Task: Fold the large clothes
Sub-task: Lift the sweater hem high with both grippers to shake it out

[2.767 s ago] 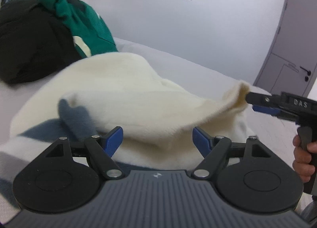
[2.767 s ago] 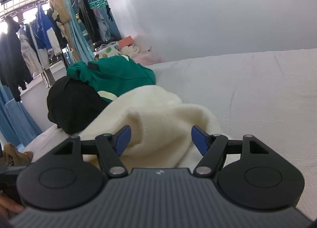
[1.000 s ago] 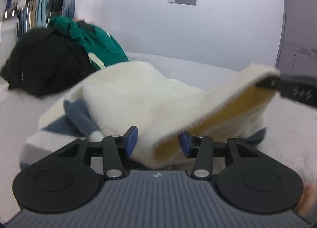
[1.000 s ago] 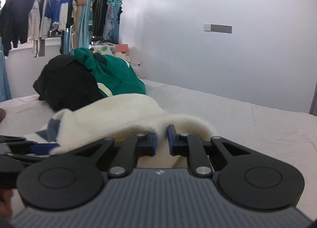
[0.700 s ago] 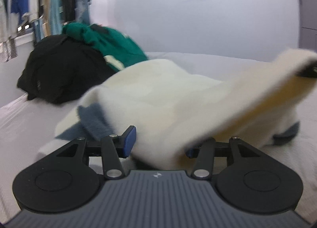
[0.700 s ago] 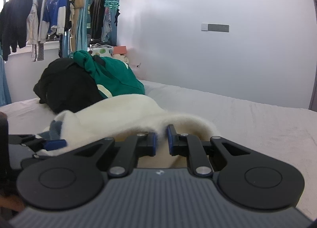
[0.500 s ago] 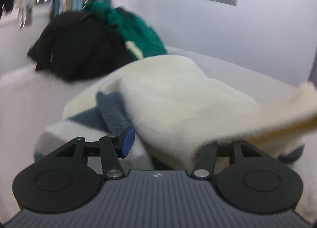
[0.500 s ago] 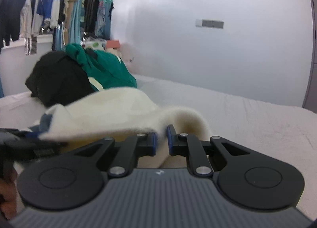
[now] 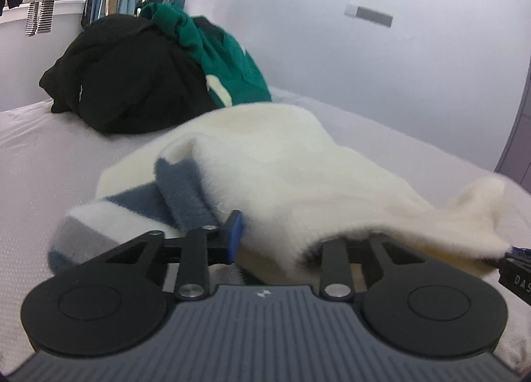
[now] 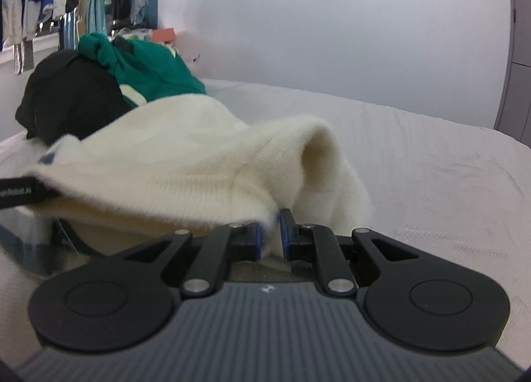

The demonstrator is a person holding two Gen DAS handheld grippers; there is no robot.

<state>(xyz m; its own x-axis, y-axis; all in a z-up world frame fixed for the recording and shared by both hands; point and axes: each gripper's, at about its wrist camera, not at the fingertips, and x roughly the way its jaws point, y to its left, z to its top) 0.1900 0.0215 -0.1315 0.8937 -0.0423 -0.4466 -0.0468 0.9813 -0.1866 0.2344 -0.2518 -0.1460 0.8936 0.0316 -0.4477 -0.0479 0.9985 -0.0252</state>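
Over on the left a black garment [image 9: 126, 73] and a green one [image 9: 229, 63] sit heaped on the white bed [image 9: 49, 162]; nearer lies the fluffy cream sweater with blue-grey stripes [image 9: 265, 162]; the left gripper [image 9: 275, 239] has just been closing with its hem draped between the jaws, the right finger hidden, so whether it pinches I cannot tell; the right gripper [image 10: 269, 232] clamps a cream fold.
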